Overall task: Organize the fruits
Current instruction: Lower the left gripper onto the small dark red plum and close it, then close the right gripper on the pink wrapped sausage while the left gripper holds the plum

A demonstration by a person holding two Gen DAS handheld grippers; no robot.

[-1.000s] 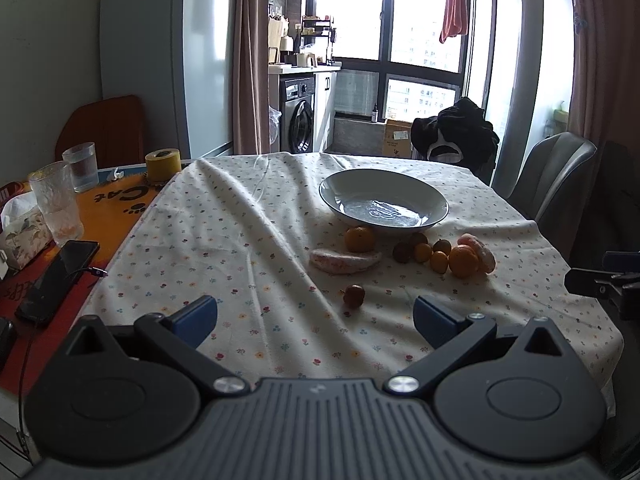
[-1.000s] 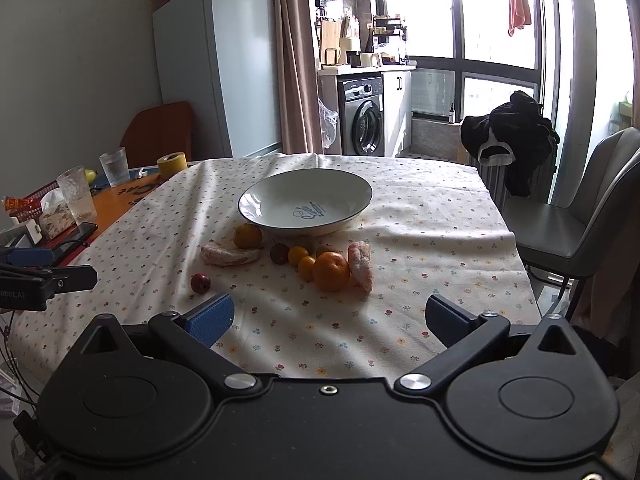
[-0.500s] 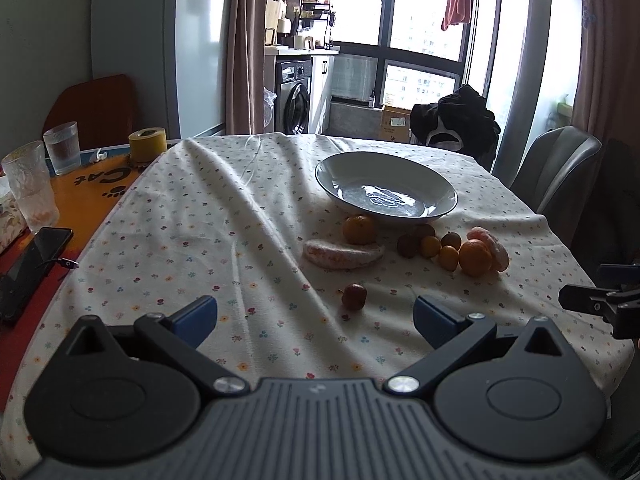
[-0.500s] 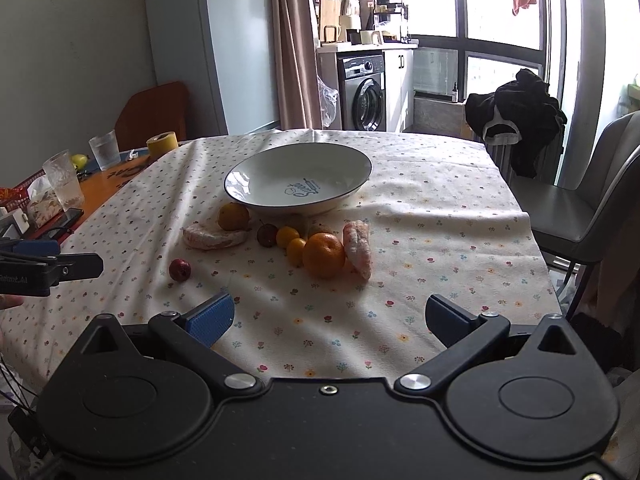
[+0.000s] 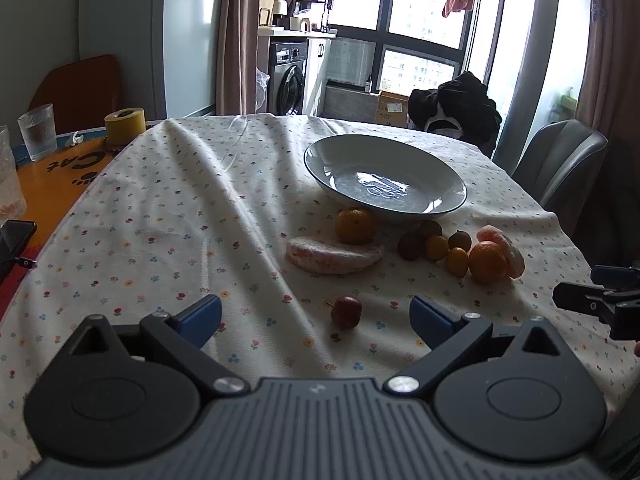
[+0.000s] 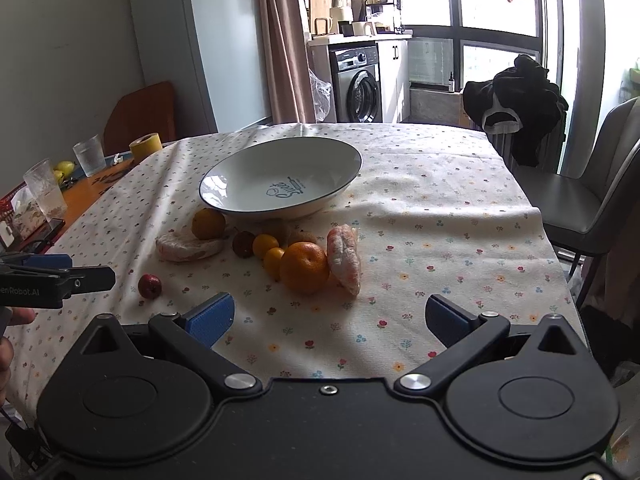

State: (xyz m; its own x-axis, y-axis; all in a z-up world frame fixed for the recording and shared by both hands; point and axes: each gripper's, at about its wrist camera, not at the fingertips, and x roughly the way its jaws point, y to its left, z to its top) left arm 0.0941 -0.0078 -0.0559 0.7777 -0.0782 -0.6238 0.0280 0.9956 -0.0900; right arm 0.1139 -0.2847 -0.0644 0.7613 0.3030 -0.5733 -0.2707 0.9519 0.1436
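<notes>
One table under a white flower-print tablecloth (image 6: 440,216). One wide white ceramic bowl with a dark rim (image 6: 224,184), empty. Fruit on the cloth just in front of it: two peeled pinkish citrus segments (image 6: 344,258), two round oranges (image 6: 304,266), two small yellow kumquats (image 6: 274,260), a few small dark brown fruits (image 5: 410,245), count unclear, one small red fruit (image 5: 347,311) lying apart. Left gripper (image 5: 316,318): jaws wide, holding nothing, red fruit between its fingers' line. Right gripper (image 6: 330,316): jaws wide, holding nothing, over bare cloth.
</notes>
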